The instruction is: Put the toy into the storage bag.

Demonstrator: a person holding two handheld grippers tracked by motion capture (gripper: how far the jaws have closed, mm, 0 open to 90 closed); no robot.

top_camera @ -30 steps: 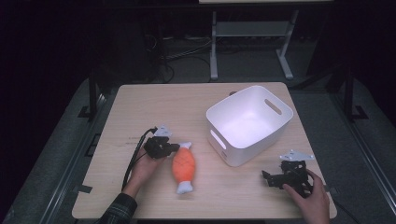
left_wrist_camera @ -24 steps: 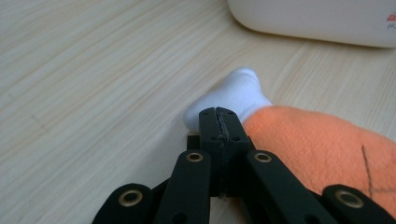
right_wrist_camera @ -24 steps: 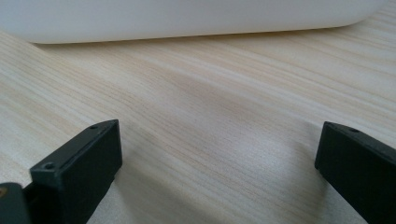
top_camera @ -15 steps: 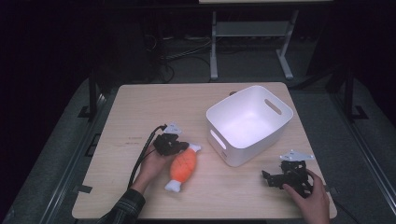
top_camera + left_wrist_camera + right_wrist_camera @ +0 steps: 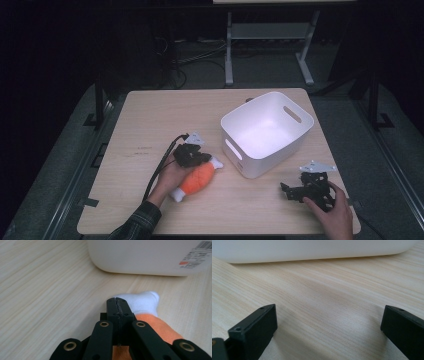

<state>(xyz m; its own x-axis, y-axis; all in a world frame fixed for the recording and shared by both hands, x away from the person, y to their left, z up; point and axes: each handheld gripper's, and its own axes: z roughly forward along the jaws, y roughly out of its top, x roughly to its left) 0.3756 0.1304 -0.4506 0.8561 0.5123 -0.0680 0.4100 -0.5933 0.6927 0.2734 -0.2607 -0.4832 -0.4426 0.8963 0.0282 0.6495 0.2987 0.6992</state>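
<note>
Left gripper (image 5: 201,158) pinched shut against orange-and-white plush toy (image 5: 197,178), left of white bin (image 5: 266,132); right gripper (image 5: 285,189) spread wide, holding nothing.

Landmark is the bin: smooth white plastic, rounded corners, slot handles, on the pale wood-grain table (image 5: 150,120). In the left gripper view a sticker on the bin wall (image 5: 195,255) shows a barcode, a red mark and small print, too small to read. The toy lies on the table just left of the bin, soft fabric, orange body, white ends. Left jaws meet with no gap beside the toy's white end (image 5: 140,301); cannot tell whether fabric is caught between them. Right gripper rests on the table in front of the bin, black blocky jaws far apart over bare wood.
</note>
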